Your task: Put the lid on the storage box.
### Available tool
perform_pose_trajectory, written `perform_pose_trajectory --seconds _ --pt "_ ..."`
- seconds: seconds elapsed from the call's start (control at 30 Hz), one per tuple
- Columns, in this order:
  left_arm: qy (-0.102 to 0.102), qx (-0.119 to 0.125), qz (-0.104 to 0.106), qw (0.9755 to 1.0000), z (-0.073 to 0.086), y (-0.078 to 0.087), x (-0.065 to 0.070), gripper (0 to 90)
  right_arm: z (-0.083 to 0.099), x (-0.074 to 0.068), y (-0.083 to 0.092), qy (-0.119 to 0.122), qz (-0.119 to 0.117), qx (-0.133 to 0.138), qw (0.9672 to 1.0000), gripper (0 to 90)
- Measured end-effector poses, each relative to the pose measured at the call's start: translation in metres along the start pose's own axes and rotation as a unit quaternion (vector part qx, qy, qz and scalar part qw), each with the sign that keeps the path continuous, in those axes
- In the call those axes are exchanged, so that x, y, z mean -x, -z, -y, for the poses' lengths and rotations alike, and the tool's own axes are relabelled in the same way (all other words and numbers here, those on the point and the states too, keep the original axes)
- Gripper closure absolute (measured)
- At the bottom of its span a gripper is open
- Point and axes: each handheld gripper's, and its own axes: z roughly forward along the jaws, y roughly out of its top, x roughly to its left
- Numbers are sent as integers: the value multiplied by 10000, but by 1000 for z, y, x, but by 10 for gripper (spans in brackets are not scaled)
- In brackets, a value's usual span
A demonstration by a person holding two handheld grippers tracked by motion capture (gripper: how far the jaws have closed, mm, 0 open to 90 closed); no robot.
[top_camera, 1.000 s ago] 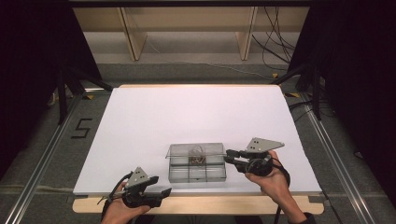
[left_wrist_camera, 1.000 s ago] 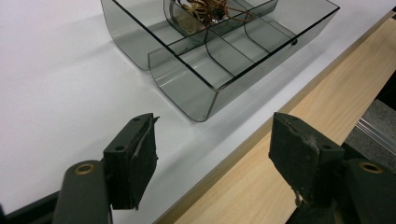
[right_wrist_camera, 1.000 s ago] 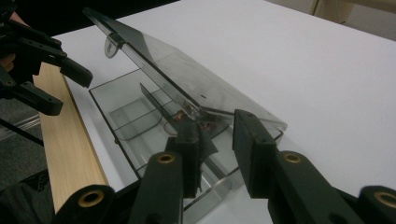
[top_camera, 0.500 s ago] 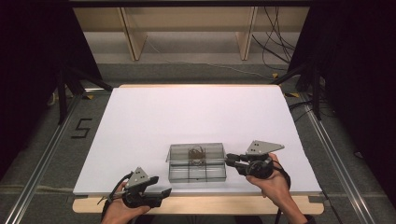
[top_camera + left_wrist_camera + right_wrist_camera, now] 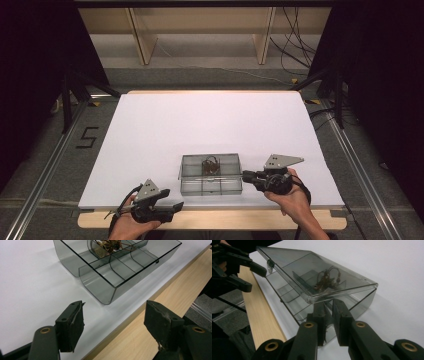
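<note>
Table: white top carries the work, spread ahead of both jaw pairs.
Box: clear, compartmented; sits ahead of the left jaws and at the right tips, lid tilted up.
Right gripper: jaws have just been closing, nearly together under the lid's edge, apparently to lever it.
Left gripper: jaws wide, empty, waiting.
Tangle: brown wires inside.

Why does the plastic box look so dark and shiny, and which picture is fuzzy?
In the right gripper view the smoky see-through box catches light along its lid edge; the right gripper up close looks soft. In the left gripper view, the left gripper looks blurry too. The high view is evenly lit.
</note>
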Motion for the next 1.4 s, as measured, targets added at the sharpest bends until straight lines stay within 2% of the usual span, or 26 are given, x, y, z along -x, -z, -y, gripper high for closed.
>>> perform_pose_trajectory --seconds 0.03,0.1,0.13,0.2,0.23,0.3,0.33,0.4,0.5,0.57,0.6,0.67,0.7,0.73,0.83,0.87,0.9,1.0,1.03,1.07,1.13,1.23,1.27,1.3,1.37,1.4 --pt "-42 -61 -18 10000 0 1 0 311 1 1 0 87 75 -35 9999 827" --pt "74 64 31 9999 1 -1 1 311 3 1 -2 176 -6 -51 9998 834" --pt "-1 2 11 10000 0 0 0 311 4 -2 -2 -24 -10 -40 10000 835" --pt "19 -19 -13 10000 1 0 0 311 5 0 -2 175 -58 -10 9998 836" --pt "44 1 -11 10000 1 0 1 311 6 -4 0 -51 -51 -98 9999 837" --pt "-75 -75 -15 9999 0 1 -1 311 6 -2 -1 217 -92 -19 9997 837" --pt "-51 -46 -18 10000 0 0 -1 311 7 -6 0 13 -98 -101 9999 837" --pt "54 -53 8 10000 1 0 0 311 9 -6 0 23 -121 -110 9999 836" --pt "-39 -24 1 10000 0 0 -1 311 11 -5 0 141 -118 -88 9998 834" --pt "-24 -51 1 10000 1 0 -1 311 13 -5 0 100 -185 -123 9997 833" --pt "-36 -50 6 10000 1 0 -1 311 14 -7 1 -40 -163 -183 9997 832" --pt "-42 -31 -3 10000 0 0 -1 311 15 -5 0 54 -231 -168 9996 832" --pt "-24 -40 -2 10000 1 0 -1 311 16 -7 1 -96 -181 -201 9996 831" --pt "66 -66 6 10000 1 0 0 311 17 -6 1 -1 -139 -189 9997 831" --pt "-41 -39 -1 10000 0 0 -1 311 18 -3 0 249 -82 -116 9996 830" --pt "-10 -47 1 10000 1 -1 -1 311 19 -5 0 62 -243 -181 9995 828" --pt "-10 -45 5 10000 1 -1 -1 311 20 -7 1 -87 -204 -236 9995 827" --pt "-18 -55 13 10000 1 -1 -1 310 22 -8 0 -70 -181 -241 9995 823" --pt "-3 -34 12 10000 1 -1 -1 311 22 -6 0 122 -144 -234 9995 823" --pt "24 -130 -29 9999 1 -1 -1 310 22 -6 0 133 -148 -240 9995 823" --pt "81 -64 12 9999 1 -1 0 310 24 -7 -1 -35 -302 -300 9991 822" --pt "-8 -78 -1 10000 1 -1 -1 310 25 -8 0 -25 -216 -340 9992 821" --pt "-6 -74 -4 10000 1 -1 -1 310 25 -6 -1 109 -158 -304 9994 819" --pt "-36 -99 -7 9999 1 -1 -1 311 26 -8 -1 -63 -238 -353 9991 815" --pt "22 -13 -20 10000 1 -2 0 310 27 -8 -2 -91 -312 -318 9990 814" --pt "4 -72 -6 10000 1 -1 -1 310 26 -5 -2 32 -320 -341 9989 814"
